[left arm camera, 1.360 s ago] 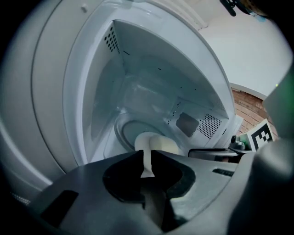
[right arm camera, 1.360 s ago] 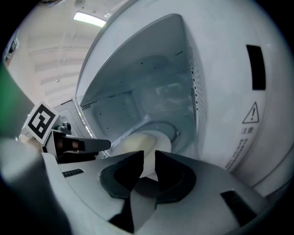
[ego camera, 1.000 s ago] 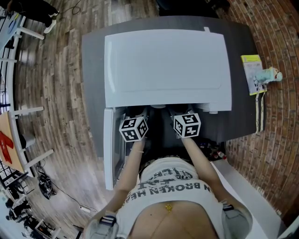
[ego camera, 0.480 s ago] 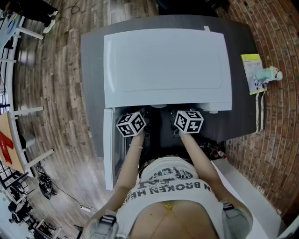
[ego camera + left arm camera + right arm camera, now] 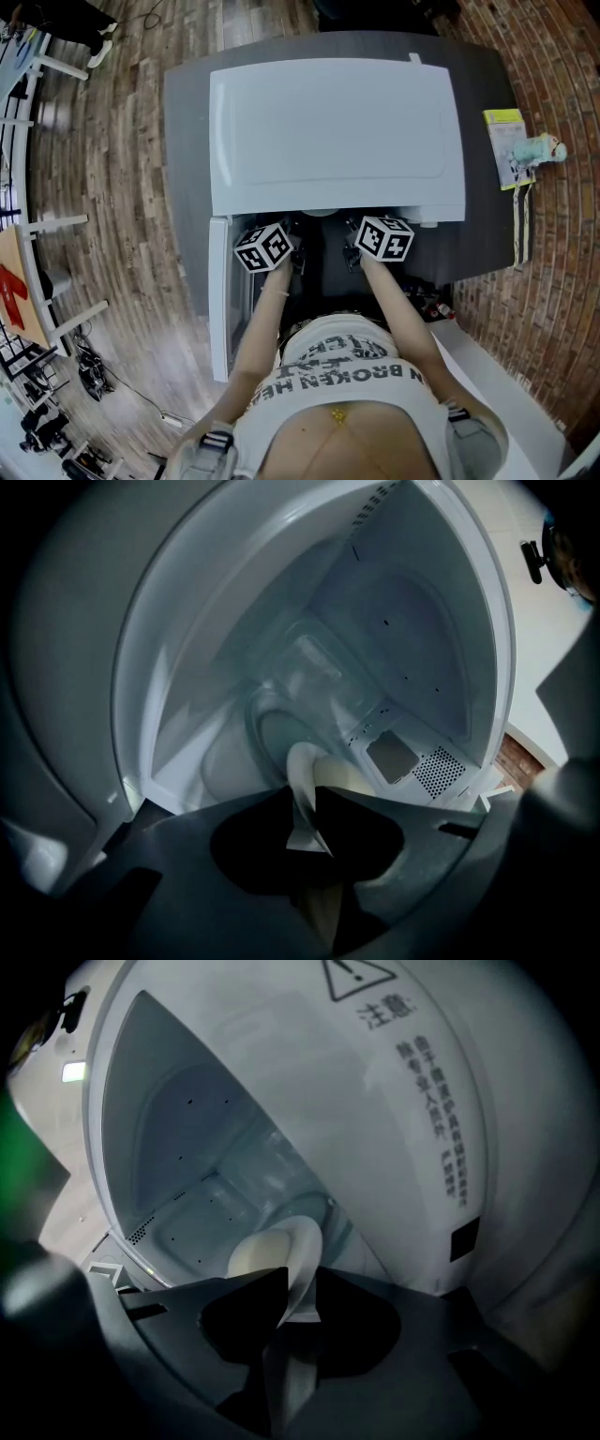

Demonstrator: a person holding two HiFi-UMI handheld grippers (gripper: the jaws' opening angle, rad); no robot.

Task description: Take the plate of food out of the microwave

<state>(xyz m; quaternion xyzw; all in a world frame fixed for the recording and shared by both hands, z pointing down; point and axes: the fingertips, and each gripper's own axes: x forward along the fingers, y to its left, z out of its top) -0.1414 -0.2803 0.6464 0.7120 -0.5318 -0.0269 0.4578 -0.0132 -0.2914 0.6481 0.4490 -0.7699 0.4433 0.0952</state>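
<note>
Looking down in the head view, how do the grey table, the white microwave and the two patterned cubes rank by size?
1. Grey table, largest, though mostly covered.
2. White microwave.
3. Left cube and right cube: alike, so unranked; being nearer the camera inflates them.

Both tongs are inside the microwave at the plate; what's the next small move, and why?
Probably finish the squeeze, then ease the plate straight out: left tongs and right tongs are closing on its rim, one each side, inside the microwave.
</note>
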